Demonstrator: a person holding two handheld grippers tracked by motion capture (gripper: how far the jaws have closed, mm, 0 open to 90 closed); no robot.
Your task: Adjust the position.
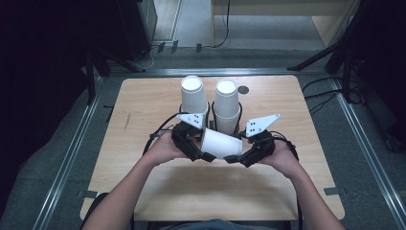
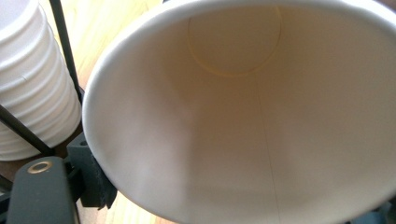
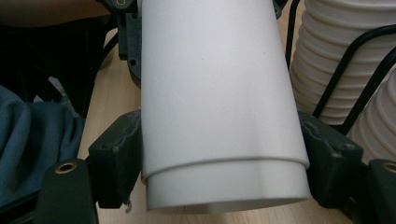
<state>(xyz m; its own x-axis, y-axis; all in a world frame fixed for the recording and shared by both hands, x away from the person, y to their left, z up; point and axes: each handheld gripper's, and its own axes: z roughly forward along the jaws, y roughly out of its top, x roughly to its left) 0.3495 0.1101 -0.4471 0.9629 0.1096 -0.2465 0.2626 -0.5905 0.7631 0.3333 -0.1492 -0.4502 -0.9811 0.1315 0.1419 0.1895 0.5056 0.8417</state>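
Two tongs are meeting over the table (image 1: pixel 143 191) around one paper cup (image 1: pixel 221 143) lying sideways between them. Right tongs (image 3: pixel 219 172) are clamping its wall near the base, where a second nested cup is peeking out. Left tongs (image 1: pixel 206 155) are sitting at the rim; whether they are gripping, I cannot tell. Being light and easily crushed, it is wanting gentle holds near rim and base. Both forearms are angling inward, with stacked cups (image 1: pixel 227 108) just beyond.

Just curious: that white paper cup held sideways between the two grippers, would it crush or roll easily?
The white paper cup looks thin-walled and hollow, so probably light and easily dented if squeezed hard. Its round, tapered side suggests that it would roll in a curve if laid on the wooden table. The right gripper clamps it across the base.
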